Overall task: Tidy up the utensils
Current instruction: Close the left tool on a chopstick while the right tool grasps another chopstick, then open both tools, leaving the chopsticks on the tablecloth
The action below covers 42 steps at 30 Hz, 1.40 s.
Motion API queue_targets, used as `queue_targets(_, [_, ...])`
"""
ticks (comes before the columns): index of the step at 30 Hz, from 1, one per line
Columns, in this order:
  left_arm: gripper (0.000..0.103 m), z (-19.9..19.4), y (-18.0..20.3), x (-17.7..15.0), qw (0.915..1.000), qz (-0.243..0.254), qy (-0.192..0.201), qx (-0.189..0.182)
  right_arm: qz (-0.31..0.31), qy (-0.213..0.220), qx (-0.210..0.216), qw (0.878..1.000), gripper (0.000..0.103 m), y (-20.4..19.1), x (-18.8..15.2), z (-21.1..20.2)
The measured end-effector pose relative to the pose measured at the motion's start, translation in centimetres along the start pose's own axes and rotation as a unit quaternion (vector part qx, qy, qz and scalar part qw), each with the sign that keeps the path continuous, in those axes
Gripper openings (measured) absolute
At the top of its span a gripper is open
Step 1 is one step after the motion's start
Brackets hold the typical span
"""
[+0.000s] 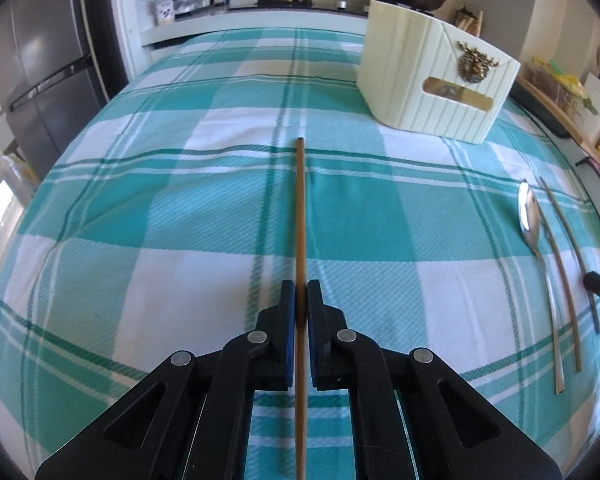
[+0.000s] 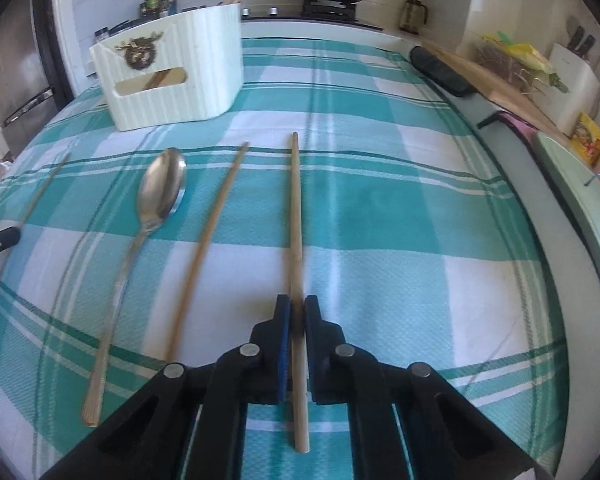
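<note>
In the left wrist view, the left tool (image 1: 301,286) is clamped on a brown chopstick (image 1: 300,208) that runs straight ahead over the checked cloth (image 1: 160,220) on the worktop. The grip sits far back along the stick, so the long front end could swing or sag, and I judge the thin stick could twist between the pads while carried. The cream holder (image 1: 428,80) stands ahead to the right; a tilted stick could catch its rim rather than drop in. A spoon (image 1: 529,210) lies far right, beside two more sticks.

In the right wrist view, the right tool (image 2: 297,302) is clamped on a pale chopstick (image 2: 296,216), also near its back end. Another chopstick (image 2: 216,224) lies just to its left, then the spoon (image 2: 162,192); a sideways swing could knock them. The holder (image 2: 204,64) stands well ahead on the left, so both tools heading there together could cross and collide.
</note>
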<state>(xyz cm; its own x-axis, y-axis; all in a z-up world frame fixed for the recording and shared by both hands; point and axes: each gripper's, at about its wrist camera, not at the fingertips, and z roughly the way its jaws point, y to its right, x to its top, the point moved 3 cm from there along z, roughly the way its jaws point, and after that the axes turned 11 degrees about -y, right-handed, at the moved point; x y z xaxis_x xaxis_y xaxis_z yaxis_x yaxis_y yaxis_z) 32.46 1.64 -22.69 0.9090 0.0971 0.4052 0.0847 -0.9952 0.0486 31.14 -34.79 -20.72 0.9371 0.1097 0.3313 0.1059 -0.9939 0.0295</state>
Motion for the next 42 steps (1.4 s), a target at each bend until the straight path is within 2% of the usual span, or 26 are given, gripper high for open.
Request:
queue_targets(4, [0.005,-0.5,-2.3,-1.1,1.0,-0.007,-0.005,0.001,0.03,-0.006,-0.038,0.999,0.007,3.0,-1.5,-0.6])
queue_targets(7, [0.007,-0.8,-2.9,-1.8,1.0,0.002,-0.004,-0.008,0.036,-0.007,-0.046,0.998,0.008,4.2,-2.6,-1.2])
queue_targets(8, [0.017,-0.9,-2.9,-1.9,0.9999,0.006,-0.003,-0.01,0.036,-0.001,-0.044,0.998,0.008,4.4,-2.8,-1.4])
queue_targets(9, [0.039,-0.9,-2.8,-1.9,0.9999,0.01,-0.002,-0.011,0.036,0.01,-0.037,0.999,0.015,4.6,-3.0,-1.7])
queue_targets(10, [0.051,-1.0,-2.9,-2.0,0.9999,0.012,0.0,-0.01,0.037,0.017,-0.03,0.999,0.037,4.8,-3.1,-1.9])
queue_targets(11, [0.069,-1.1,-3.0,-1.9,0.9999,0.012,0.005,-0.006,0.039,0.023,-0.025,0.999,0.05,5.0,-3.2,-2.0])
queue_targets(12, [0.072,-1.3,-3.0,-1.9,0.9999,0.013,0.011,-0.004,0.041,0.028,-0.021,0.999,0.062,5.1,-3.2,-2.0])
queue_targets(17, [0.075,0.1,-2.8,-1.3,0.9995,0.028,-0.005,0.017,0.034,0.023,-0.006,0.999,0.062,4.9,-2.1,-0.4])
queue_targets(18, [0.082,0.3,-2.7,-1.3,0.9993,0.029,-0.001,0.023,0.032,0.021,-0.007,0.999,0.062,4.8,-2.0,-0.1])
queue_targets(24, [0.099,1.0,-3.4,-1.0,0.9993,0.019,-0.006,0.033,0.045,0.03,0.006,0.999,0.062,5.2,-2.1,0.2])
queue_targets(26, [0.101,1.1,-3.7,-0.9,0.9993,0.013,-0.009,0.034,0.045,0.031,0.006,0.998,0.062,5.2,-2.2,0.2])
queue_targets(42, [0.102,1.2,-3.7,-1.0,0.9993,0.011,-0.009,0.035,0.045,0.031,0.007,0.998,0.063,5.2,-2.3,0.2])
